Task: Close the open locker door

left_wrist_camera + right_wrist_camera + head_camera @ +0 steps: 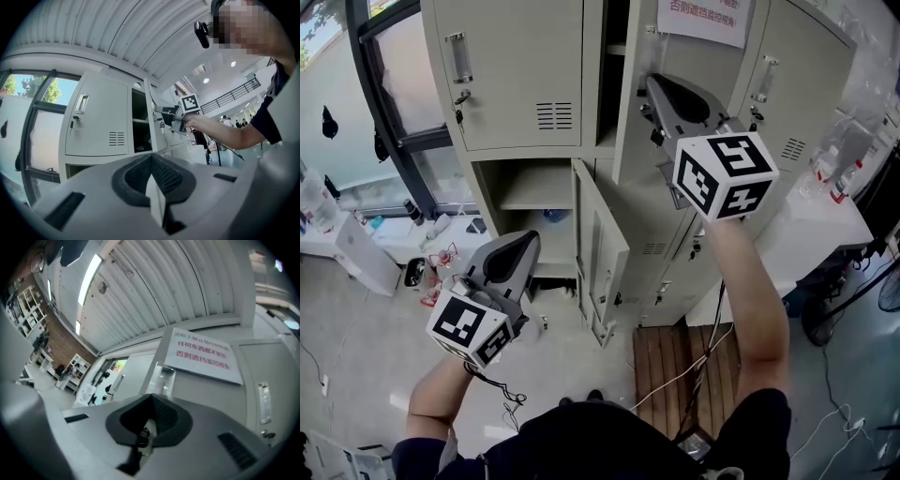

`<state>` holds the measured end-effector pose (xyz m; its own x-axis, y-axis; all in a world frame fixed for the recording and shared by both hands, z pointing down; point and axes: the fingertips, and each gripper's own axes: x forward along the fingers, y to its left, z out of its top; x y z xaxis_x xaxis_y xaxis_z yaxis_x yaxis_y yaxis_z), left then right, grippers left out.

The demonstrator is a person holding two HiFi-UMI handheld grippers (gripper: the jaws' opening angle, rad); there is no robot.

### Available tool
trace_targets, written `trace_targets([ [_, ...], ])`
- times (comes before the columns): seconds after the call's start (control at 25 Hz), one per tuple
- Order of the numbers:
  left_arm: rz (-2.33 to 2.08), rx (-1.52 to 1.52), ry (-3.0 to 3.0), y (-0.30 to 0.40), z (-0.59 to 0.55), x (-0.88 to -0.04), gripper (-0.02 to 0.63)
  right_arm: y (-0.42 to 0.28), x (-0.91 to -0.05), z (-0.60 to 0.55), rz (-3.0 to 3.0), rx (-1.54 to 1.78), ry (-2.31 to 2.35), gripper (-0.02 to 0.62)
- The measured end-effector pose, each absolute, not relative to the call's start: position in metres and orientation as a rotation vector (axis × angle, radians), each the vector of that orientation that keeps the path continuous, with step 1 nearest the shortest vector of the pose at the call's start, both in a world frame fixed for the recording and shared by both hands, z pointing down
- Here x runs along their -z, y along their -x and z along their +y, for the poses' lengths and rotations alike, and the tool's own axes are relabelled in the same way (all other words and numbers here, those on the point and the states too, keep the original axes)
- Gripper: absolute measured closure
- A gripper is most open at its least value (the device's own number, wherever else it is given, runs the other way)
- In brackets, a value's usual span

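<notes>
the upper locker door [722, 70], the one with the paper sign [703, 19] on it, stands swung out from the bank of lockers, with its compartment open to the left of it. the right hand-held gripper [652, 94] is up near the door's free edge, just under the recessed handle [164, 378]. its jaws are together on a small dark thing that looks like the key [140, 436] in the lock. the left hand-held gripper [517, 246] hangs lower, jaws together with nothing between them, near a lower door [600, 253] that is also ajar.

as i judge it, the step in hand is swinging the upper door home. a key is a thin thing to steer by, so the push should follow the door's arc about its hinge, slow and even. the wrist should turn with the door so the key is not bent or twisted in the lock. the grip should be released only once the edge sits flush in the frame. the lower door would need its own push.
</notes>
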<state>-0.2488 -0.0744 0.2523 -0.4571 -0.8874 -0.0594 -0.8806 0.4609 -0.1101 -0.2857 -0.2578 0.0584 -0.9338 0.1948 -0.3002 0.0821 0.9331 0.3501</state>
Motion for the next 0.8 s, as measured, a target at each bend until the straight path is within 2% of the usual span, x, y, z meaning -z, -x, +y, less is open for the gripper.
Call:
trace_targets([
  [0.8,2.579,0.065,1.569,0.291,-0.069,-0.256,0.604,0.345,-0.067,-0.258,2.804,-0.517,-0.133,0.612],
])
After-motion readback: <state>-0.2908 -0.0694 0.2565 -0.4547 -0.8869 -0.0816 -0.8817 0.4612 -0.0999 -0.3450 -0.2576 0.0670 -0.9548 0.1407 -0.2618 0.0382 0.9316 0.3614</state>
